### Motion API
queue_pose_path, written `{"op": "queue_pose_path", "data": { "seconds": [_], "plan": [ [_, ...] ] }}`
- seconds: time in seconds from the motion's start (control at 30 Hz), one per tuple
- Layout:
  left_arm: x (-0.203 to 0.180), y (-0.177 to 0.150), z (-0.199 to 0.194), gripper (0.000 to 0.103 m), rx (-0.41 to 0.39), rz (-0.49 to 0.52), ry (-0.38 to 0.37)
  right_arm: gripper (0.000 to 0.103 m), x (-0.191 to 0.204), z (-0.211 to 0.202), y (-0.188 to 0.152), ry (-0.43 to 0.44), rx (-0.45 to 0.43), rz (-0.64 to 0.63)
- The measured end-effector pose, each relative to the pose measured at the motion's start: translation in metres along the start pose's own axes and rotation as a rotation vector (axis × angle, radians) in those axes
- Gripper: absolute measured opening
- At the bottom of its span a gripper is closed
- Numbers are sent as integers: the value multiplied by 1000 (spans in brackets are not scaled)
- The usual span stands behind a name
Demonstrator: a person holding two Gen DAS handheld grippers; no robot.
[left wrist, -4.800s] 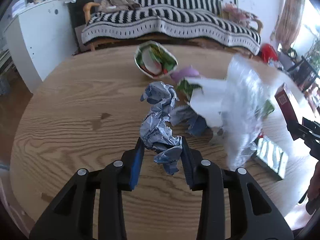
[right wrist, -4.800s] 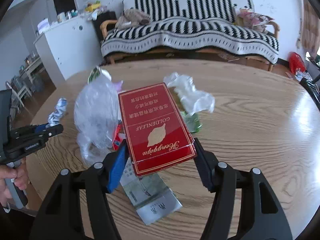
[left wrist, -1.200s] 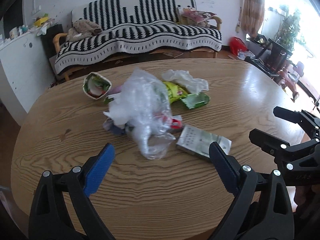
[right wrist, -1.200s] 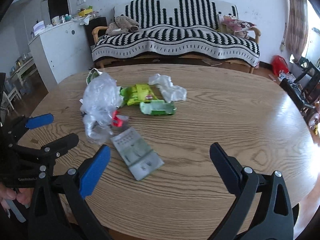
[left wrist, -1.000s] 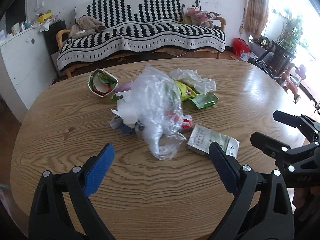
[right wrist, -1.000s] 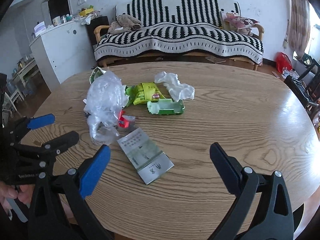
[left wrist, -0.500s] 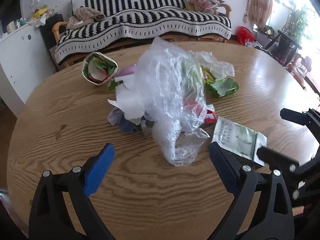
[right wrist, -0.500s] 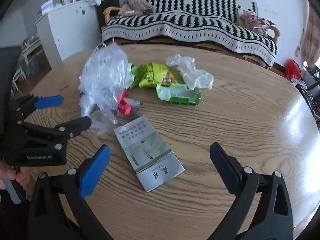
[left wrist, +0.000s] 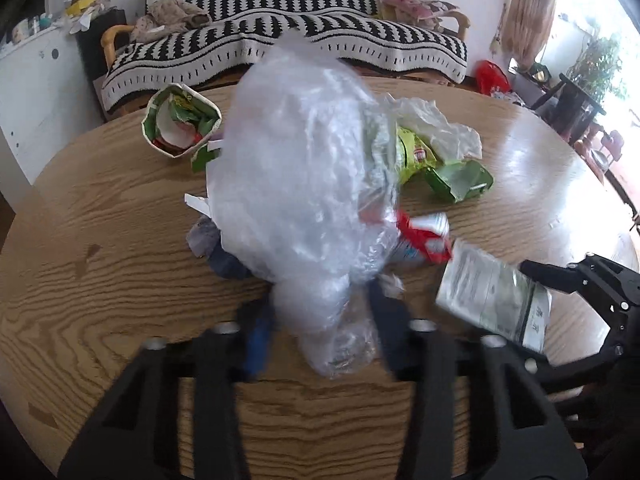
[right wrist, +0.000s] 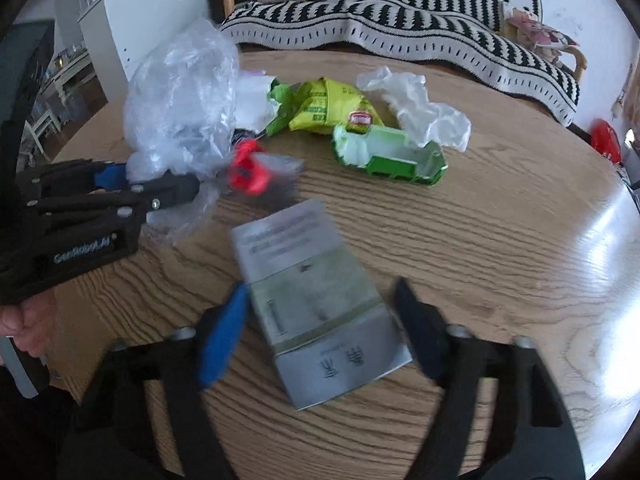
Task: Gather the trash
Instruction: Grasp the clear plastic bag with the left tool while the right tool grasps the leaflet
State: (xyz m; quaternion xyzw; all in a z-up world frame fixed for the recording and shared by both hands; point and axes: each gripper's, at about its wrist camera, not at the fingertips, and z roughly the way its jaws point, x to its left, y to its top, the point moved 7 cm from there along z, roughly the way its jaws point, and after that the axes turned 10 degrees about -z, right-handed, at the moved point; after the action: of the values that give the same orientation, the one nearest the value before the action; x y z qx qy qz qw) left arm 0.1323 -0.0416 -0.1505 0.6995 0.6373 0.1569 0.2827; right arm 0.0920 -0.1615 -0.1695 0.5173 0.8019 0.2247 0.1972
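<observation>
The left claw (left wrist: 320, 332), its jaws just drawn inward, is pinched on the clear plastic bag (left wrist: 304, 184). The silver leaflet (right wrist: 312, 300) on the bench (right wrist: 520, 240) is straddled by the right claw (right wrist: 320, 328); its jaws, narrowed a moment ago, are seen spread, with the pads just beside the leaflet's edges.

You had an oval wooden worktop (right wrist: 500, 240) before you. On it lay a clear plastic bag (left wrist: 304, 184), a grey leaflet (right wrist: 316, 300), an open green carton (right wrist: 390, 158), a yellow-green snack packet (right wrist: 328, 106), a crumpled white bag (right wrist: 420, 104), a red wrapper (right wrist: 246, 166) and a green-printed paper cup (left wrist: 180, 124).
</observation>
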Motion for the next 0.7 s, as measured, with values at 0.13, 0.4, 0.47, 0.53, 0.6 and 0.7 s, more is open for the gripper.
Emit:
{"op": "queue_pose_path", "data": {
  "seconds": [0.13,0.4,0.47,0.53,0.6,0.7],
  "plan": [
    [-4,2,-13,21,-1,-4,-9,64,5,-9,4,8,-13,-12],
    [-12,1,-52,20,-8,-7,-29,64,-7,-53,9,7,-84,47],
    [-13,1,-57,20,-9,-3,-28,64,-15,-62,7,-4,-89,63],
    [-14,0,-60,20,-11,-6,-29,64,-22,-70,6,-12,-99,89],
    [-15,2,-64,20,-21,-8,-19,64,-29,-81,2,-7,-112,130],
    [-19,5,-70,20,-39,-13,-23,64,-40,-95,-6,-13,-124,165]
  ]
}}
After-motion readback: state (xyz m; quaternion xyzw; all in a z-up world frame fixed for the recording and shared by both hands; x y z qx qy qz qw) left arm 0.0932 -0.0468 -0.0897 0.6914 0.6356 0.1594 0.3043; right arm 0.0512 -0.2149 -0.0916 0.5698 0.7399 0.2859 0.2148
